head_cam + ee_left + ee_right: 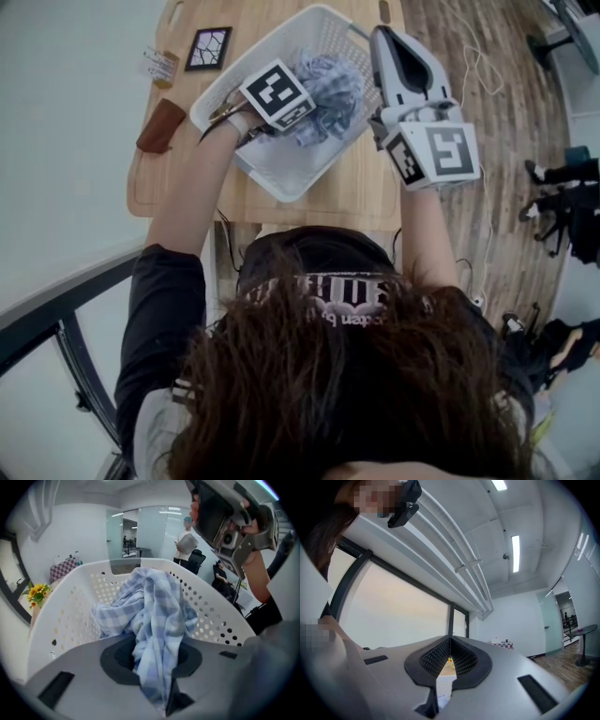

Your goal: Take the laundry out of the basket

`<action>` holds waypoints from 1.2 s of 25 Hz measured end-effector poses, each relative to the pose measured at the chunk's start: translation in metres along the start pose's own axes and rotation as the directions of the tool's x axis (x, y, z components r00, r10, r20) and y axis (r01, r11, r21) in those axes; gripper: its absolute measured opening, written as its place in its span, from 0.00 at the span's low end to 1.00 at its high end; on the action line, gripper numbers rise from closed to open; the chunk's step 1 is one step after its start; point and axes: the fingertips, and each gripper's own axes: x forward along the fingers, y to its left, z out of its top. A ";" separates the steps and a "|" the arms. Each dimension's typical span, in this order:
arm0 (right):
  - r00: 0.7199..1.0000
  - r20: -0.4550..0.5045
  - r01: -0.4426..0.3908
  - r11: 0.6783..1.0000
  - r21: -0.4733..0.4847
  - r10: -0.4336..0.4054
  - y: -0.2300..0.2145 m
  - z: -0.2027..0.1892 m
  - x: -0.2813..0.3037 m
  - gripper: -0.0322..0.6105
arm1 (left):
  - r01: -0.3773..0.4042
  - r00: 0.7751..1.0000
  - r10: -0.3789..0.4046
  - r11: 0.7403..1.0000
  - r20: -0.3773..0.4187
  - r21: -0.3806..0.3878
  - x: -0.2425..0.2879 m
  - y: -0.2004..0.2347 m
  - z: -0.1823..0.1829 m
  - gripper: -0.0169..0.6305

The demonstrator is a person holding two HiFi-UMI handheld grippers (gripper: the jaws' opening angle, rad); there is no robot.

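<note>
A white perforated laundry basket (281, 176) stands on the wooden table (361, 192). A blue-and-white checked cloth (330, 86) bulges up out of it. My left gripper (300, 101) reaches into the basket from the left and is shut on the checked cloth (154, 606), which runs down between its jaws (157, 656). The basket wall (70, 616) curves behind the cloth. My right gripper (386, 39) hovers over the basket's right rim, tilted upward. In its own view the right gripper (450, 641) has its tips together with nothing between them.
On the table left of the basket lie a brown pouch (161, 125), a framed black-and-white tile (208, 49) and a small jar (159, 66). Yellow flowers (36, 592) stand beyond the basket. A person (186, 538) stands far back. Cables lie on the wooden floor (487, 75).
</note>
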 end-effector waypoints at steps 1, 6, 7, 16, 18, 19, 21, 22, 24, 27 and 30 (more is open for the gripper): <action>1.000 0.003 -0.001 1.000 0.000 0.001 0.001 0.001 0.000 0.09 | -0.017 0.999 0.017 1.000 0.032 -0.013 -0.008 0.001 0.005 0.21; 1.000 0.007 -0.007 1.000 0.001 0.007 0.003 0.002 0.002 0.09 | -0.080 0.976 0.089 0.995 0.197 -0.054 -0.052 0.004 0.034 0.21; 1.000 0.008 -0.007 1.000 0.005 0.007 0.003 0.002 0.002 0.09 | -0.091 0.970 0.103 0.994 0.222 -0.063 -0.059 0.004 0.039 0.21; 1.000 0.022 0.005 1.000 -0.003 -0.005 0.001 0.014 0.006 0.09 | -0.165 0.884 0.221 0.972 0.411 -0.166 -0.120 0.010 0.067 0.21; 1.000 0.024 0.006 1.000 -0.001 -0.006 0.000 0.014 0.007 0.09 | -0.186 0.863 0.247 0.966 0.441 -0.178 -0.133 0.010 0.071 0.21; 1.000 0.026 0.006 1.000 0.000 -0.006 0.000 0.014 0.007 0.09 | -0.195 0.850 0.262 0.963 0.457 -0.188 -0.139 0.010 0.073 0.21; 1.000 0.029 0.005 1.000 0.003 -0.005 0.000 0.015 0.008 0.09 | -0.211 0.819 0.291 0.954 0.494 -0.212 -0.153 0.010 0.078 0.21; 1.000 0.031 0.004 1.000 0.003 -0.004 0.000 0.016 0.008 0.09 | -0.218 0.803 0.305 0.950 0.513 -0.224 -0.161 0.010 0.080 0.21; 0.999 0.034 0.003 1.000 0.003 -0.003 0.001 0.018 0.008 0.09 | -0.234 0.767 0.335 0.940 0.547 -0.248 -0.175 0.010 0.082 0.21; 0.999 0.035 0.000 1.000 0.003 0.000 0.003 0.019 0.008 0.09 | -0.258 0.711 0.383 0.922 0.590 -0.287 -0.197 0.011 0.082 0.21; 0.999 0.036 -0.005 1.000 0.005 0.005 0.005 0.019 0.010 0.09 | -0.290 0.649 0.435 0.900 0.624 -0.326 -0.218 0.011 0.084 0.21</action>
